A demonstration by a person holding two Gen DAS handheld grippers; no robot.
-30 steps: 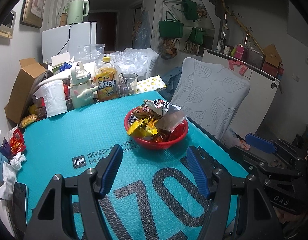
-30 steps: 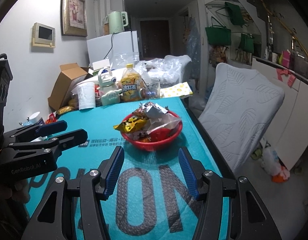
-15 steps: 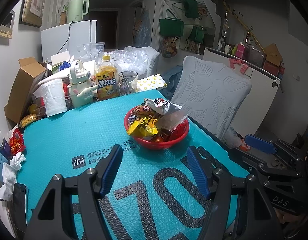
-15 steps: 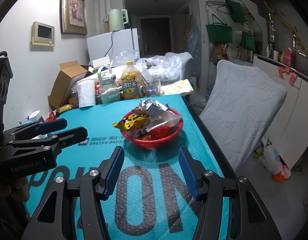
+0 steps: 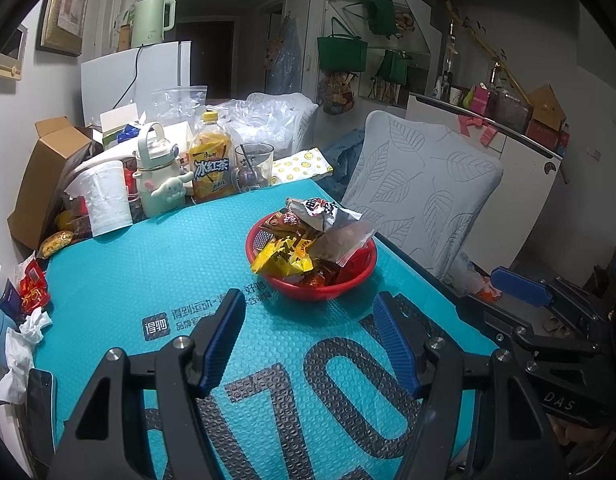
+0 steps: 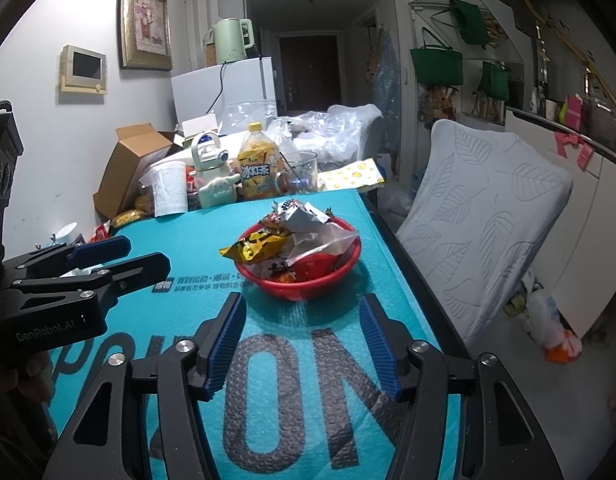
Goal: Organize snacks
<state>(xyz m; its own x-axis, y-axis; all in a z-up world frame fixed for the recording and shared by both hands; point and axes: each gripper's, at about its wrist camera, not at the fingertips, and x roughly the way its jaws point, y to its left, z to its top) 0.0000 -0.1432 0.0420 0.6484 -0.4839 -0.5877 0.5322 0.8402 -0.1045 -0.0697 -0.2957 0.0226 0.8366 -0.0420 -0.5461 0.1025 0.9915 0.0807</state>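
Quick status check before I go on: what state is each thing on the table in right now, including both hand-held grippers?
Red basket: upright on the teal mat, heaped with snack packets.
Yellow snack packet: hanging over the basket rim.
Iced tea bottle: upright, capped.
Glass mug: upright, uncovered.
Paper roll: standing on end.
Cardboard box: flaps open.
Left hand-held gripper: open, nothing between the jaws.
Right hand-held gripper: jaws opening, nothing between them.

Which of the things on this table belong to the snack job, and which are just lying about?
Job:
round red plastic basket
yellow foil snack packet
silver crinkled snack bag
clear plastic snack pouch

Lying about:
yellow iced tea bottle
white paper towel roll
pale green cartoon flask
clear glass mug
brown cardboard box
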